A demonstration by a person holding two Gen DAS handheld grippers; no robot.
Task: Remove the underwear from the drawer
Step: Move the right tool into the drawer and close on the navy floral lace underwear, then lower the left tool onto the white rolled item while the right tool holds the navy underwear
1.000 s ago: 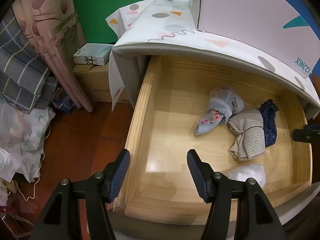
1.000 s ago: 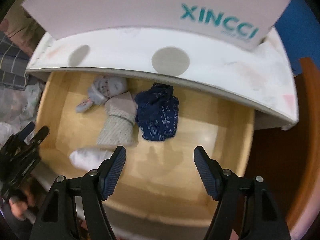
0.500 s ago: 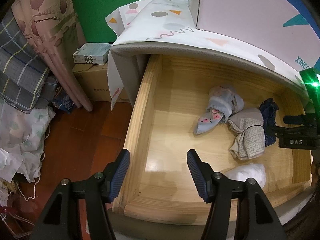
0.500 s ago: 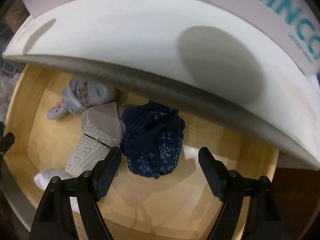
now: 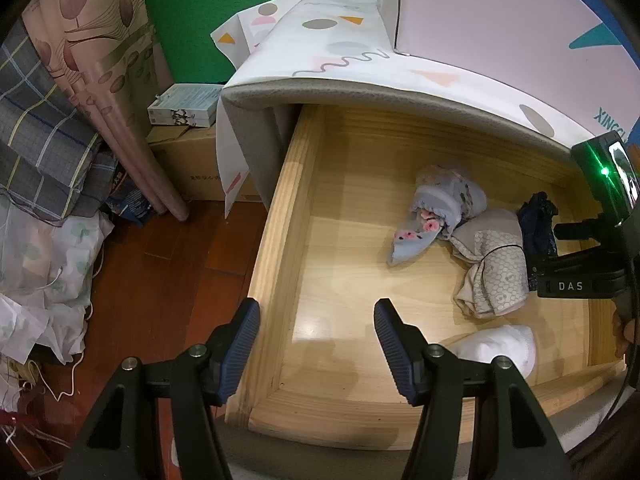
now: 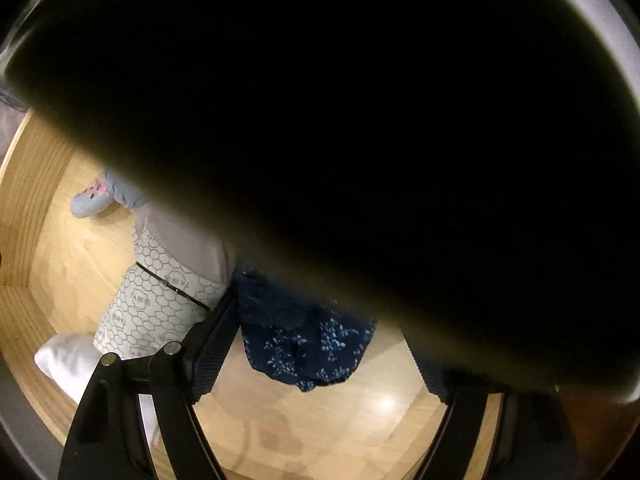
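Observation:
An open wooden drawer holds several rolled garments: a pale blue floral piece, a grey hexagon-print piece, a dark blue patterned piece and a white piece. My left gripper is open and empty above the drawer's front left corner. My right gripper is open inside the drawer, its fingers on either side of the dark blue piece. The hexagon-print piece lies just left of it. The tabletop's dark underside hides most of the right wrist view.
A table with a patterned cloth overhangs the drawer's back, with a white box on it. On the left a curtain, cartons and piled fabric stand on the red wooden floor.
My right gripper has moved down and forward into the drawer, under the tabletop, until its open fingers straddle the dark blue piece. My left gripper has stayed still.

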